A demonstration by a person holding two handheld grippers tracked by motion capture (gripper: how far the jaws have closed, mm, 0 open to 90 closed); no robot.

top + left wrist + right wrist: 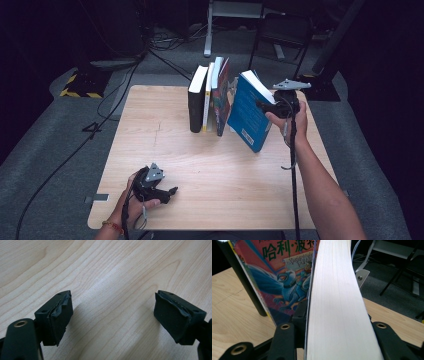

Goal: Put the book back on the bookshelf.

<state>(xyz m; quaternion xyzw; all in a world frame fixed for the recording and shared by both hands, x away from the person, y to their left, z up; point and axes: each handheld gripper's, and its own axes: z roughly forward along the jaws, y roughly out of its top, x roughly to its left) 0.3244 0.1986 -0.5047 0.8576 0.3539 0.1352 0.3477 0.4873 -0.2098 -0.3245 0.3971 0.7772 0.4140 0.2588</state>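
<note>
High view: three upright books, one blue book held tilted.

High view above table looking down, gripper views close, sharing wood surface

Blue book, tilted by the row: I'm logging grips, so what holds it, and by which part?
The right gripper clamps the blue book across its page edge, near an upper corner. The left gripper is open, holding nothing.

Pale wood-grain tabletop, smooth, faint sheen. Thick blue-covered paperback book, glossy cover, matt cream paper edge. Black fingers, matt rubbery pads, crinkled edges.
</note>
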